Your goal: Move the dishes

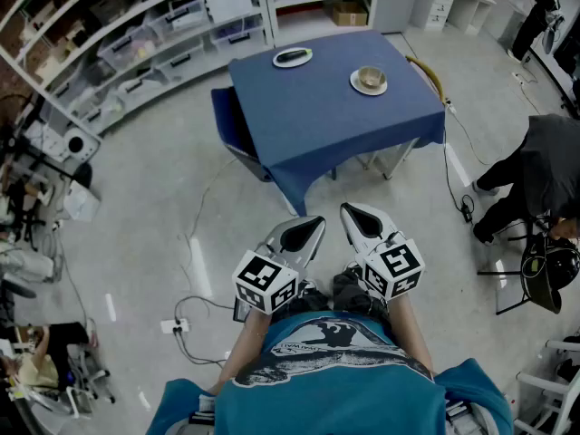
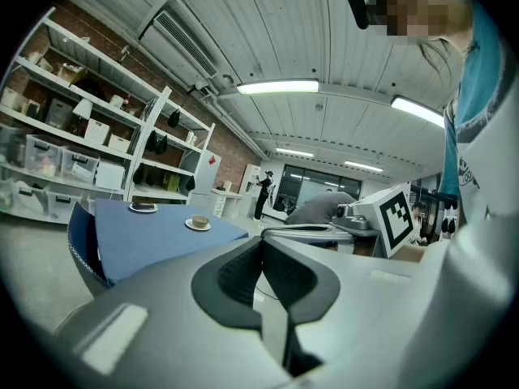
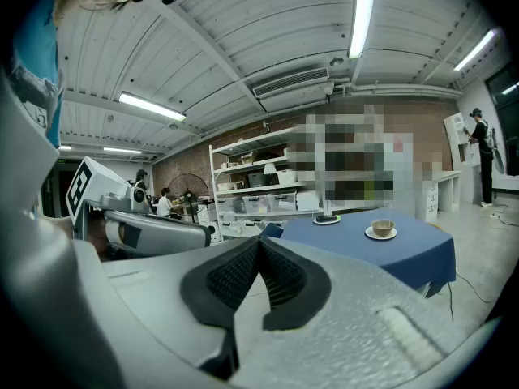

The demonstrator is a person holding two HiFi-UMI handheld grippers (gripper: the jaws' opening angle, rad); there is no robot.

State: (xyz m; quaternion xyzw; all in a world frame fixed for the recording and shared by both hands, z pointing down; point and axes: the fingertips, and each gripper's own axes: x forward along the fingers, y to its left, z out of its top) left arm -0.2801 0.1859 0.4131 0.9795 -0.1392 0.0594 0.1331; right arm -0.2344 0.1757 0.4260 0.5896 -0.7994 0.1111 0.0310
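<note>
A table with a blue cloth (image 1: 317, 107) stands ahead of me, across open floor. On it sit a cup on a white saucer (image 1: 369, 80) and an oval dish (image 1: 293, 57) farther back. The cup and saucer (image 2: 199, 222) and the oval dish (image 2: 143, 207) also show in the left gripper view, and the cup (image 3: 381, 229) and dish (image 3: 327, 219) in the right gripper view. My left gripper (image 1: 314, 224) and right gripper (image 1: 349, 211) are held close to my body, well short of the table. Both are shut with nothing between the jaws.
Shelving with storage bins (image 1: 154, 34) lines the back wall. A blue chair (image 1: 231, 130) is tucked at the table's left side. A bent-over person (image 1: 535, 170) stands at the right beside a stool (image 1: 530, 265). Cables and a power strip (image 1: 177, 324) lie on the floor.
</note>
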